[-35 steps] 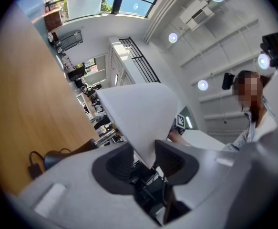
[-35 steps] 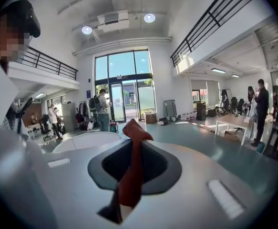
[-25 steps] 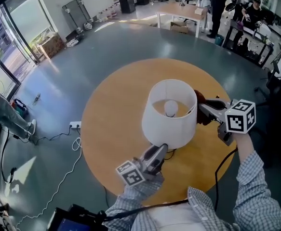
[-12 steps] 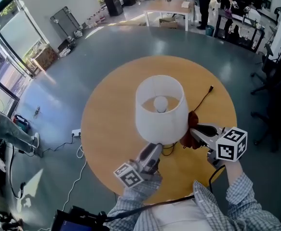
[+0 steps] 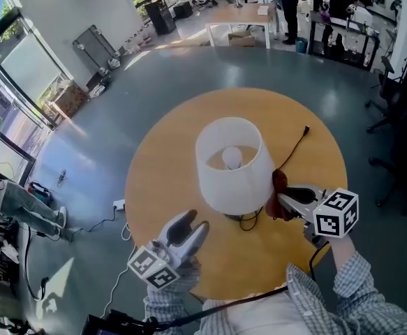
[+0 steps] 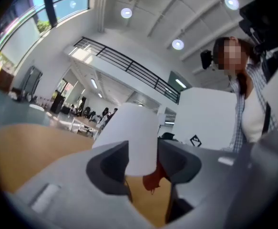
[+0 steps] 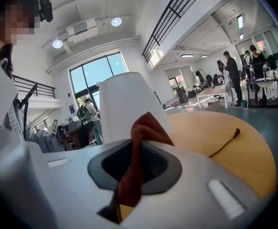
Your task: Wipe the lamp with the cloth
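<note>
Right gripper [image 5: 285,199] clamps the red cloth [image 5: 280,185] at the lamp [image 5: 232,176]'s 4 o'clock, seemingly ready to wipe | left gripper [image 5: 194,223], 7 o'clock: jaws just been opening, nothing between, standing off.

Seen from above, the lamp [image 5: 231,180] shows only shade and bulb; its base and stem are hidden beneath (the shade covers them). The cord [image 5: 295,145] slips out of sight behind the cloth [image 5: 281,183], whose lower end is buried between the right gripper's [image 5: 280,199] jaws. The person's sleeves [image 5: 350,278] cover the table's [image 5: 154,187] near edge.
</note>
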### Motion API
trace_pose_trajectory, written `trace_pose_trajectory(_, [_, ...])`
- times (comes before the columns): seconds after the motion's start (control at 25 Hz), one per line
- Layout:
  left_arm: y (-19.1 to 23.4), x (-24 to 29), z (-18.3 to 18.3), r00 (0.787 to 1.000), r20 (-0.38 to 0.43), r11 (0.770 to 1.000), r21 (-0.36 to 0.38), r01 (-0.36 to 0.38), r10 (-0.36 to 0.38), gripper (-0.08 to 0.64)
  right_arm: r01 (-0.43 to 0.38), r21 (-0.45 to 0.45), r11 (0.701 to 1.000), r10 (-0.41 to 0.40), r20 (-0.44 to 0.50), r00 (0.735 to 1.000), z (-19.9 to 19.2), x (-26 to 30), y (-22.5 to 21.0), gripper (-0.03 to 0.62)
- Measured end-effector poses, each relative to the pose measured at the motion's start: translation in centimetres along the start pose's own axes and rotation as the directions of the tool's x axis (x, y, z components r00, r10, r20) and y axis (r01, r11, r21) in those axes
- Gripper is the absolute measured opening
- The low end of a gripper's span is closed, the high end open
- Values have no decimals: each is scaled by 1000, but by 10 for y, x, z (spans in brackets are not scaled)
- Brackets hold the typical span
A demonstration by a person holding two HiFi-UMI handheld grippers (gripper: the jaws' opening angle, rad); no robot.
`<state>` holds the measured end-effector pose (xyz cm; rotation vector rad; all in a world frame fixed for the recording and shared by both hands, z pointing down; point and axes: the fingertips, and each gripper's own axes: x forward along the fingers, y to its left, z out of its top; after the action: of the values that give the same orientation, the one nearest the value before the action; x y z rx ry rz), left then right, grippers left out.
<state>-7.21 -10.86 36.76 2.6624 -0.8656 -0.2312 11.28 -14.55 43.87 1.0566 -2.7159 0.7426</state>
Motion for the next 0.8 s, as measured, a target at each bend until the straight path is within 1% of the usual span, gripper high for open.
trace_pose_trajectory(0.04, [-3,4,14,1000,-11,998,67,5,-5,189,-4,-1,1000,4,-1,1000,0,-1,0,51])
trace_pose_trajectory(0.08, [-5,10,29,999,-32,991,135,11,-7,189,-9,-1,1000,9,0,1000,1,-1,1,51])
trace_pose_trajectory(0.12, [-7,16,42,998,-62,979,203,18,-5,189,-14,-3,1000,14,-1,1000,2,-1,2,51])
trace_pose_trajectory(0.16, [-7,23,54,995,-102,962,271,26,1,189,-20,-8,1000,20,-3,1000,2,0,3,51])
trace_pose_trajectory(0.2, [-7,30,64,988,-151,939,342,39,14,189,-25,-16,1000,25,-9,1000,2,2,4,51])
trace_pose_trajectory(0.24, [-6,37,71,978,-207,908,414,58,32,189,-30,-26,999,30,-16,999,1,4,5,51])
trace_pose_trajectory(0.32, [-2,50,74,946,-313,831,546,110,81,188,-38,-44,998,36,-30,999,-2,7,6,51])
trace_pose_trajectory(0.36, [0,56,74,930,-354,791,596,141,101,187,-41,-49,998,40,-34,999,-3,7,7,51])
trace_pose_trajectory(0.4, [-1,61,73,913,-393,758,628,177,113,187,-44,-53,998,42,-37,998,-4,7,9,51])
trace_pose_trajectory(0.44, [-5,67,72,893,-436,735,643,218,117,183,-47,-55,997,45,-37,998,-4,6,10,51])
trace_pose_trajectory(0.48, [-10,72,69,868,-483,711,651,265,118,183,-48,-54,997,46,-37,998,-4,6,11,51])
trace_pose_trajectory(0.52, [-13,77,66,840,-528,678,663,317,124,183,-50,-53,997,48,-37,998,-3,6,11,51])
trace_pose_trajectory(0.56, [-12,82,62,810,-569,631,682,371,139,183,-51,-52,997,49,-37,998,-2,6,11,51])
trace_pose_trajectory(0.64, [-8,90,55,739,-644,517,709,479,197,165,-56,-52,997,54,-40,998,-2,7,12,51])
trace_pose_trajectory(0.68, [-8,92,52,702,-674,462,711,531,231,164,-60,-53,997,57,-44,997,-2,7,13,51])
trace_pose_trajectory(0.72, [-9,94,49,666,-700,414,703,578,258,164,-63,-55,996,61,-49,997,-3,7,15,51])
trace_pose_trajectory(0.76, [-12,97,45,634,-722,376,688,621,275,164,-66,-57,996,63,-55,996,-4,6,16,51])
trace_pose_trajectory(0.8, [-15,100,41,605,-744,347,668,658,285,164,-69,-60,996,65,-60,996,-5,5,16,51])
